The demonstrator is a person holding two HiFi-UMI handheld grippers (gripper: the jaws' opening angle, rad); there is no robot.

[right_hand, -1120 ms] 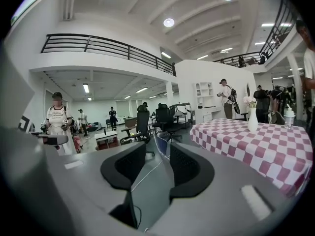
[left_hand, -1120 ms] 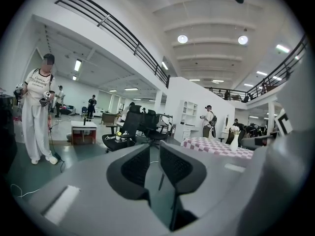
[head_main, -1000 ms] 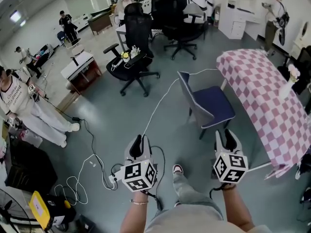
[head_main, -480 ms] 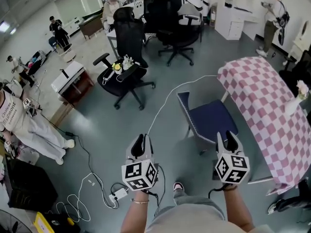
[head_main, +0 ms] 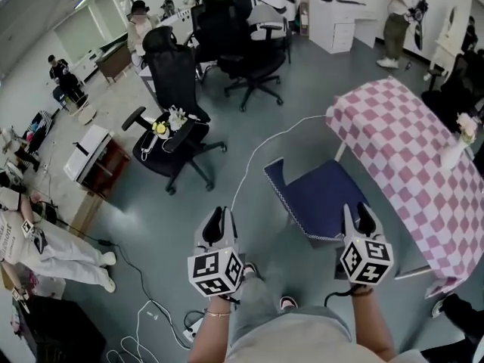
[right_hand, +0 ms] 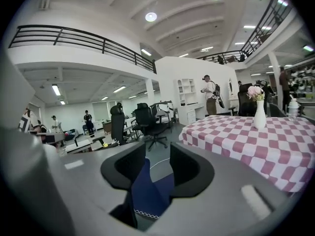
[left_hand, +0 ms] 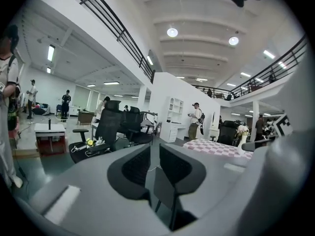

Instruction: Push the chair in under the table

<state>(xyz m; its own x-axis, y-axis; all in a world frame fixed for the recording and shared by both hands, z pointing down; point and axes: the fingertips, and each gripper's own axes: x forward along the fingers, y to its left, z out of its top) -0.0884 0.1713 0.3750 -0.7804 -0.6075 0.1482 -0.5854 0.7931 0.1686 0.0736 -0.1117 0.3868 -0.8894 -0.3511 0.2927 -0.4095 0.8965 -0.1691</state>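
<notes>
A chair (head_main: 321, 197) with a navy seat and a grey-backed rest (head_main: 276, 181) stands pulled out from the table (head_main: 401, 146), which has a pink checked cloth. In the head view both grippers are held out level, below the chair. My left gripper (head_main: 214, 218) is to the left of the chair over bare floor, its jaws a narrow gap apart and empty. My right gripper (head_main: 361, 215) is open just short of the seat's near corner. The backrest (left_hand: 165, 191) shows through the left jaws' gap, and the blue chair (right_hand: 147, 193) through the right gripper's (right_hand: 157, 168).
A white vase with flowers (head_main: 456, 148) stands on the table. Black office chairs (head_main: 172, 127) stand at the back left. A white cable (head_main: 253, 161) runs across the floor to the table and a power strip (head_main: 193, 327) lies near my feet. People stand around the room's edges.
The view has moved forward: chair and table are nearer and lower in the head view. Both grippers have come closer to the chair. The jaws look unchanged.
</notes>
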